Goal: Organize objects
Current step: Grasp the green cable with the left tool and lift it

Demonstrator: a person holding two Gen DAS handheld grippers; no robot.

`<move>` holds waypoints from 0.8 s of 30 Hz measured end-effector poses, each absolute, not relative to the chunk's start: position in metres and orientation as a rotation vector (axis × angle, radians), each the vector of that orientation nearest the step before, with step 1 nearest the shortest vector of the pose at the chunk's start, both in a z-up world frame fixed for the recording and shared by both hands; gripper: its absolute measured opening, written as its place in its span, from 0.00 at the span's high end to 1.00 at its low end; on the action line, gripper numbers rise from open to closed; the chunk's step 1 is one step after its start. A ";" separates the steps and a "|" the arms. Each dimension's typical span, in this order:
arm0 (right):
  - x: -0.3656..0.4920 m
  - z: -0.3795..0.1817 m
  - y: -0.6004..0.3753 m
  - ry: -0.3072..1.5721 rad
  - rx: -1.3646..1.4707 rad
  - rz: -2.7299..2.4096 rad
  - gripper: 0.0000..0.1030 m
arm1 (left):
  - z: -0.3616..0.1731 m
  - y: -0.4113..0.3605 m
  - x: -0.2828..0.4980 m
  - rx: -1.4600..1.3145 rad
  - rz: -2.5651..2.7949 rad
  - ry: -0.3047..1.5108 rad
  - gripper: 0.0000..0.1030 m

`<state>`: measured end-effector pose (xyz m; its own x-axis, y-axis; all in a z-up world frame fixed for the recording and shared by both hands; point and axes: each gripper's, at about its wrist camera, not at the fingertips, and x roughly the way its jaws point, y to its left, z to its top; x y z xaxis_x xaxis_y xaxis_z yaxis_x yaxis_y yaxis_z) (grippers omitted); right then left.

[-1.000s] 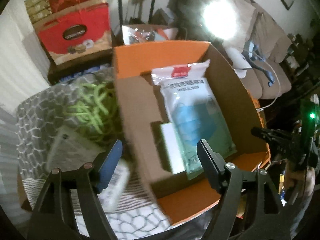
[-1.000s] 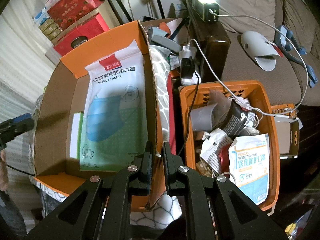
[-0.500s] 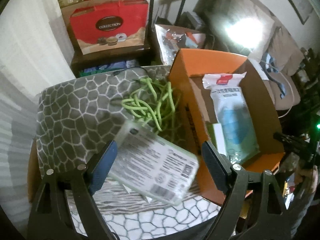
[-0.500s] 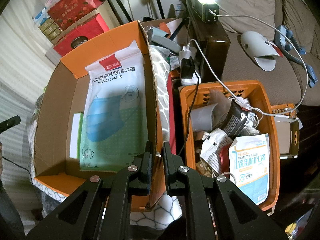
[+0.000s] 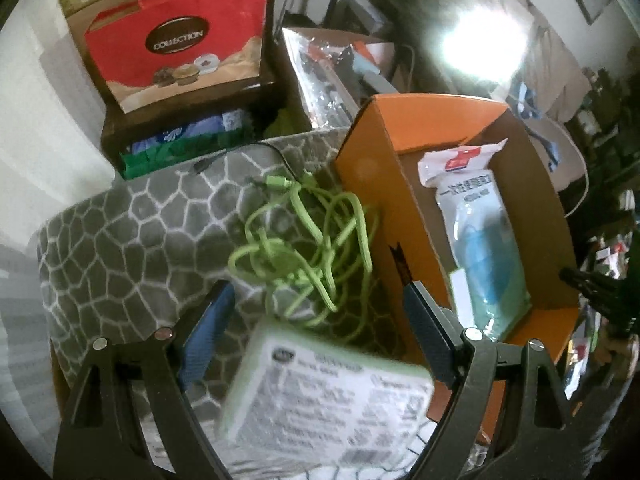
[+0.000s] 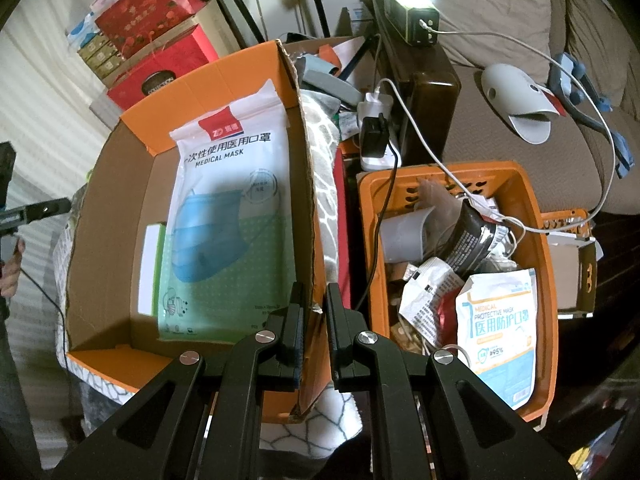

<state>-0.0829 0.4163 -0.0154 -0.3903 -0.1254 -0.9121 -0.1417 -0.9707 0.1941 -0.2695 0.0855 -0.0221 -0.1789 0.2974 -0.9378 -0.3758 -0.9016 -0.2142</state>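
The left gripper (image 5: 316, 328) hangs above a grey blanket with a white cracked-stone pattern (image 5: 132, 248), its fingers (image 5: 206, 336) spread wide. They have just been opening further. Between them, lower in the view, lies a pale green packet with a printed white label (image 5: 328, 396); it is blurred, and the pads seem to stand clear of it on both sides, so nothing is gripped. Just beyond the packet a tangle of lime-green cable (image 5: 308, 240) rests on the blanket, next to the outer wall of an orange cardboard box (image 5: 372, 184).

The right gripper (image 6: 314, 308) has its fingers pinched tight on the box's right-hand wall (image 6: 308, 216), one finger inside and one outside. Inside the box lies a bag of blue medical masks (image 6: 228, 216) flat on the bottom, with a small white and green carton (image 6: 150, 268) touching its left edge. To the right of the box, across a strip of blanket, sits an orange plastic basket (image 6: 536, 248) filled with wrappers and a second mask packet (image 6: 500, 328). A white charging cable (image 6: 500, 216) trails over the basket.
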 end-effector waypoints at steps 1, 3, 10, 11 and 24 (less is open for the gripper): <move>-0.083 -0.016 0.417 0.379 -1.729 2.584 0.91 | -0.024 0.088 -0.272 -1.662 2.116 0.111 0.18; -0.083 -0.016 0.417 0.380 -1.729 2.584 0.91 | -0.028 0.096 -0.276 -1.646 2.101 0.174 0.18; -0.083 -0.016 0.415 0.351 -1.730 2.580 0.91 | -0.047 0.123 -0.288 -1.648 2.047 0.316 0.18; -0.083 -0.016 0.414 0.346 -1.731 2.579 0.91 | -0.050 0.125 -0.291 -1.652 2.040 0.321 0.18; -0.084 -0.016 0.414 0.342 -1.734 2.576 0.91 | -0.075 0.129 -0.303 -1.710 2.005 0.329 0.84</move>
<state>-0.0836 0.4145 -0.0161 -0.3838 -0.1072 -0.9172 -0.1360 -0.9758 0.1710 -0.3027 0.1288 -0.0752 -0.1027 0.2023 -0.9739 -0.5027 -0.8554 -0.1247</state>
